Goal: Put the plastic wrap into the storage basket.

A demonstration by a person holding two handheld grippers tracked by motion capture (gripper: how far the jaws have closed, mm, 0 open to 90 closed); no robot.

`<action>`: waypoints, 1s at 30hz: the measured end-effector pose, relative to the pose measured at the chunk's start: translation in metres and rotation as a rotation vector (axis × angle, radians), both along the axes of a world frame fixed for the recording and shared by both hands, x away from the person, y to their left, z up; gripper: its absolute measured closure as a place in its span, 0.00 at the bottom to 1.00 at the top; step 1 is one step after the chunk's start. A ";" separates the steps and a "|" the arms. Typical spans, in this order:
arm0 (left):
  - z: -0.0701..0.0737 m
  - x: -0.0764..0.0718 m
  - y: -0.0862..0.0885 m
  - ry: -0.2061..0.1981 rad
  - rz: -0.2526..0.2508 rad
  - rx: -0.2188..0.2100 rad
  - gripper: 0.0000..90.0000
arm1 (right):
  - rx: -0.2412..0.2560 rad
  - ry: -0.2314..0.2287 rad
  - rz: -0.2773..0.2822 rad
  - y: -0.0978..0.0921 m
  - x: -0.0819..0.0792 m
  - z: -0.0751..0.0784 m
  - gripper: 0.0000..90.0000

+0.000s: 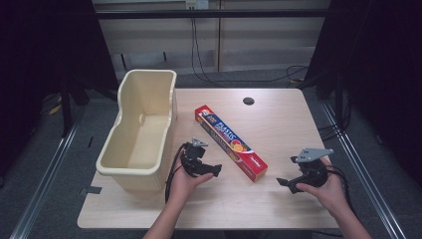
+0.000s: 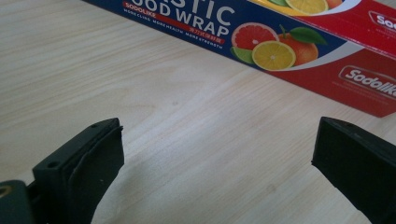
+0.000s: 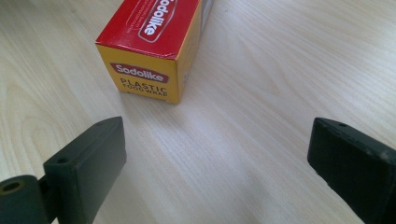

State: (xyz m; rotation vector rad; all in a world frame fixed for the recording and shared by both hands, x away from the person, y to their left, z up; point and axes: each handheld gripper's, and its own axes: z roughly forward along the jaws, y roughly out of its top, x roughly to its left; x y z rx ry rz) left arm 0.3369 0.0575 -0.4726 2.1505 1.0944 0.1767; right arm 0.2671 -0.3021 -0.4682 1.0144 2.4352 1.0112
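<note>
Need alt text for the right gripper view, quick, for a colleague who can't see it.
The right gripper is open and empty, its two black jaws spread wide above the wooden table. Ahead, apart from the jaws, the food wrap box shows its yellow end.

We lose the far end of the food wrap box (image 3: 154,51) past the top edge in the right gripper view. In the left gripper view both box ends run off frame, first word clipped. Small print under the brand is too tiny for us to read.
</note>
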 end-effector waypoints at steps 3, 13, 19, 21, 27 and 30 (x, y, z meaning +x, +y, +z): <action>0.002 0.002 -0.004 -0.003 0.003 -0.007 0.02 | 0.006 -0.005 -0.004 0.000 0.000 0.002 0.05; 0.023 0.028 -0.026 0.091 0.048 -0.008 0.02 | 0.005 -0.006 -0.008 0.000 -0.002 0.003 0.06; 0.033 0.042 -0.038 0.095 0.082 -0.013 0.02 | 0.007 -0.016 -0.005 0.000 -0.002 0.003 0.05; 0.035 0.049 -0.045 0.107 0.092 -0.023 0.02 | 0.009 -0.020 -0.005 0.000 -0.002 0.003 0.06; 0.032 0.065 -0.061 0.125 0.156 -0.021 0.00 | 0.011 -0.031 -0.008 0.001 -0.002 0.004 0.06; 0.028 0.070 -0.067 0.125 0.185 -0.005 0.00 | 0.018 -0.036 -0.015 0.000 -0.002 0.005 0.06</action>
